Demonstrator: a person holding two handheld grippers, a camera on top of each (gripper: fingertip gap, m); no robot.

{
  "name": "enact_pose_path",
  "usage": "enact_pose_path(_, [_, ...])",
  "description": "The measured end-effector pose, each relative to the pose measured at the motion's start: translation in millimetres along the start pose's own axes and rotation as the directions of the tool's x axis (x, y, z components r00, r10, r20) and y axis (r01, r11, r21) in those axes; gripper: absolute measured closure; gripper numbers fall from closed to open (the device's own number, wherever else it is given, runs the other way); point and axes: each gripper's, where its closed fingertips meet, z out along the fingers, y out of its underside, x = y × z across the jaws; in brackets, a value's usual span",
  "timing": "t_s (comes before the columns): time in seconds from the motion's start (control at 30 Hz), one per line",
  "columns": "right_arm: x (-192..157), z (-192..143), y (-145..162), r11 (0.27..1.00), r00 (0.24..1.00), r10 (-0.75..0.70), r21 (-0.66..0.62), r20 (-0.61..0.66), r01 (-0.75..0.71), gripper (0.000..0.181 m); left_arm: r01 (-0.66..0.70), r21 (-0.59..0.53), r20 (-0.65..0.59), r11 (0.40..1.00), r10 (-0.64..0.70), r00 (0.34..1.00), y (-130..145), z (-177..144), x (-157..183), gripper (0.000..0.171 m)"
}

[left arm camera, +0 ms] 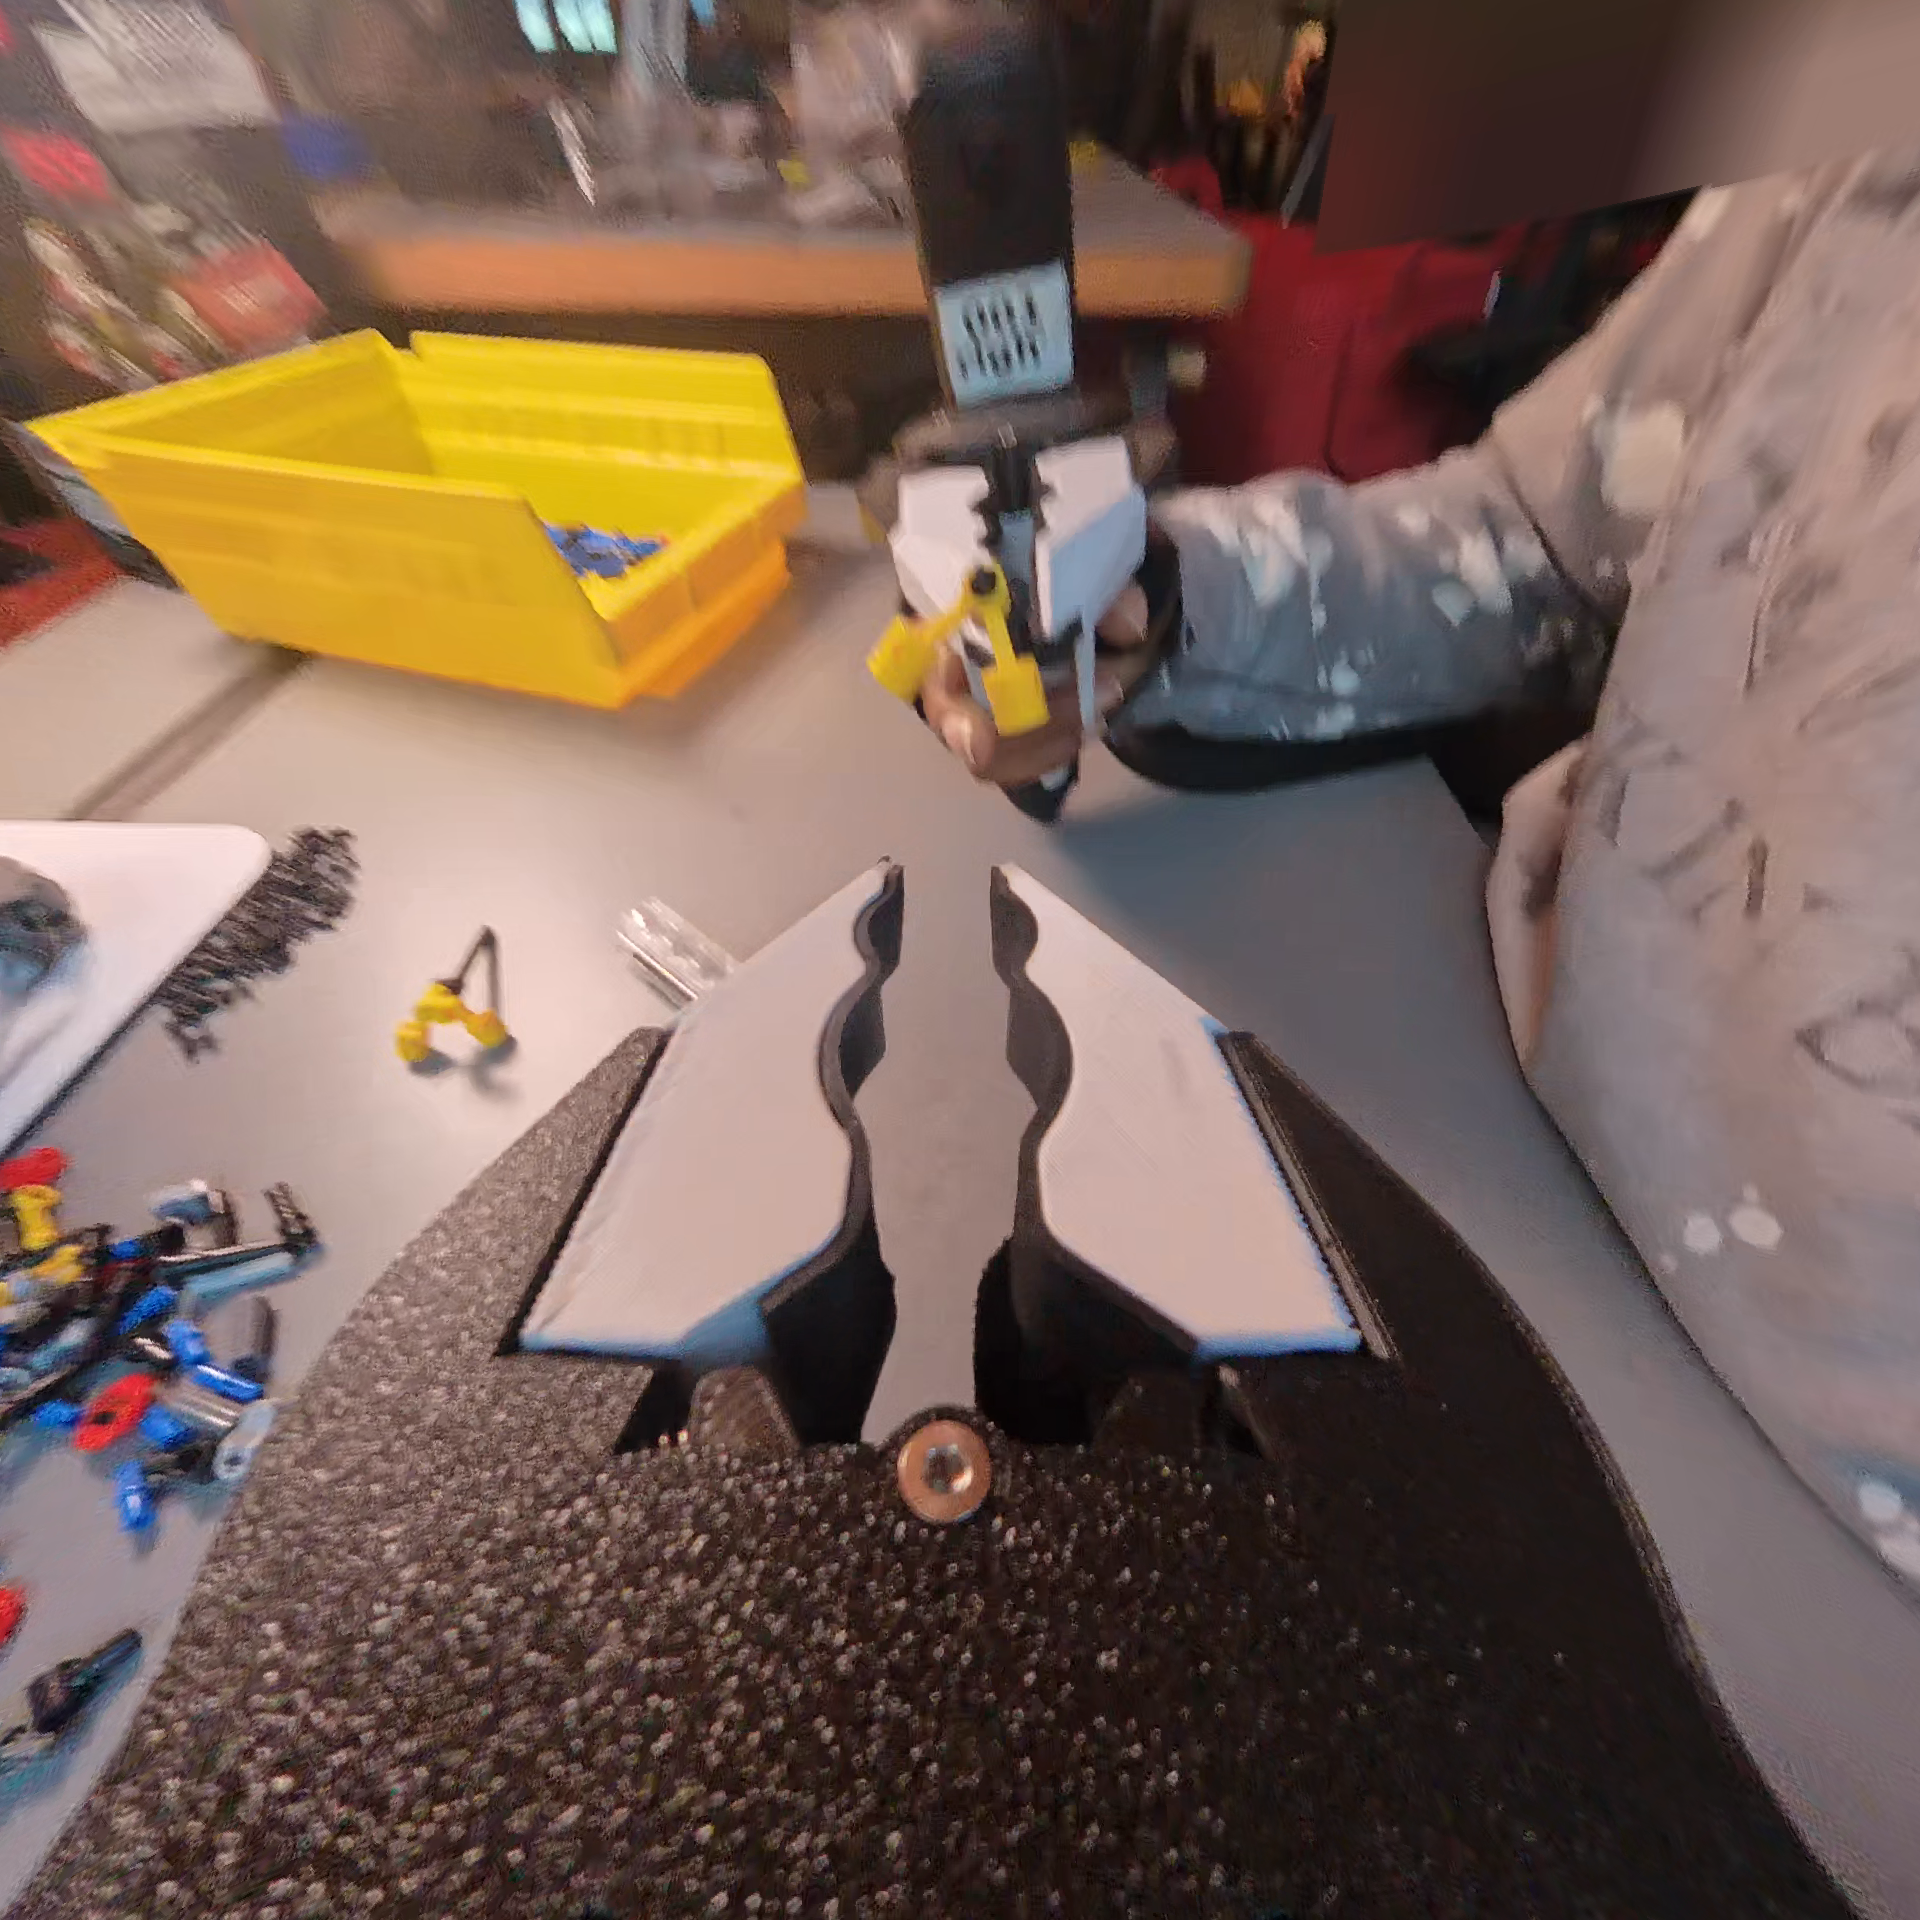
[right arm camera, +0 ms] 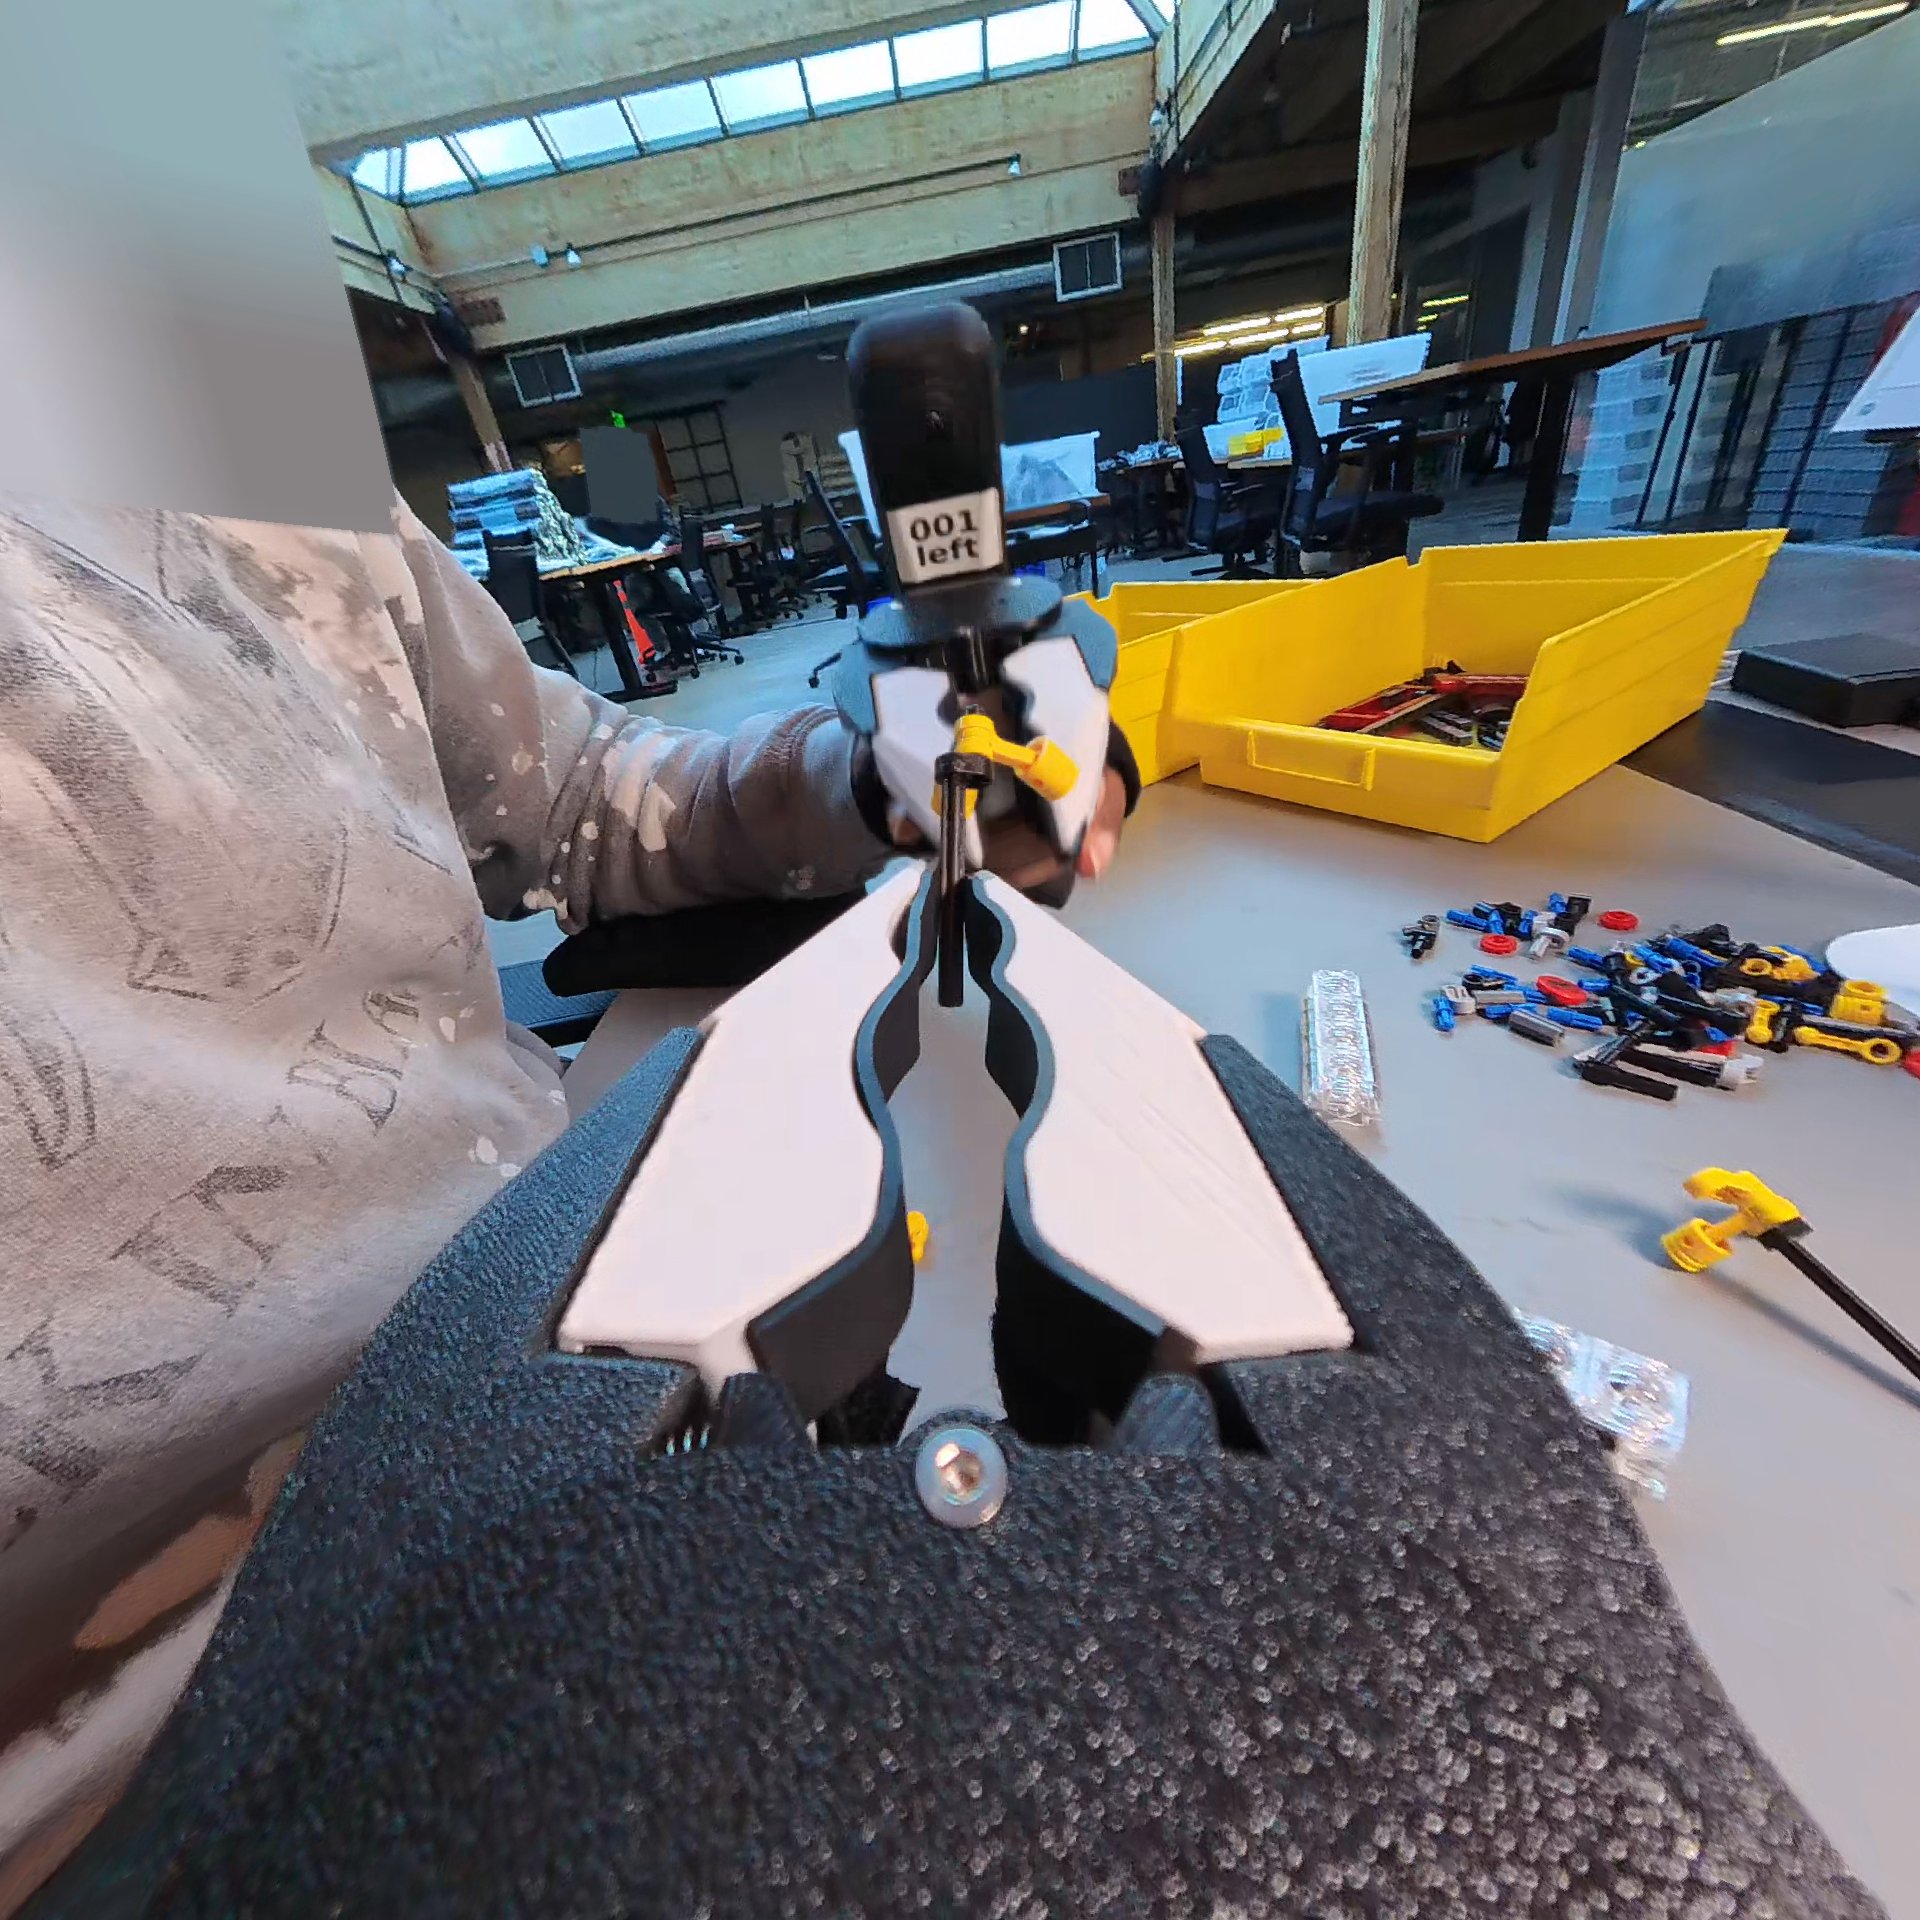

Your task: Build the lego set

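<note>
Rod (right arm camera: 948, 956), black with yellow connectors (right arm camera: 1044, 767), sits clamped in the right hand-held gripper (right arm camera: 948, 883). The left hand-held gripper (left arm camera: 943, 873) is parted, empty, above the worktop (left arm camera: 1247, 935).

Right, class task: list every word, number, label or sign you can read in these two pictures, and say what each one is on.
White label on the left tool's black handle: legible print, not quoted here.
Pale label on the right tool's black handle: too blurred to read.
Background posters and papers: too small or blurred.
</note>
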Motion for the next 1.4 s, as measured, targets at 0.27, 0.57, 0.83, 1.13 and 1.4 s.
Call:
enact_pose_path(0.27, [-11.2,8.8,0.2,0.997,0.996,0.051,0.052,0.075,-0.055,0.178,-0.173,0.051,-0.032,0.984,0.175,0.984,-54.9,-3.0,19.6,0.149])
enact_pose_path(0.57, [-33.2,11.7,-3.7,0.995,0.981,0.067,0.063,0.185,-0.08,0.178,-0.443,-0.268,-0.264,0.855,0.377,0.888,-40.9,17.9,43.6,0.152])
enact_pose_path(0.83, [-37.2,8.3,-11.5,0.992,0.975,0.072,0.091,0.208,-0.093,0.178,-0.497,-0.349,-0.304,0.794,0.406,0.862,-44.6,17.9,44.6,0.162])
enact_pose_path(1.13, [-20.6,17.1,1.5,0.989,0.989,-0.148,0.0,-0.006,0.148,0.177,-0.395,-0.521,-0.298,0.757,0.272,0.915,-27.2,11.4,32.0,0.163])
enact_pose_path(1.4, [-3.2,24.7,18.3,0.908,0.897,-0.405,-0.196,-0.178,0.371,0.176,-0.305,-0.623,-0.246,0.721,0.189,0.951,-10.6,11.3,20.4,0.164])
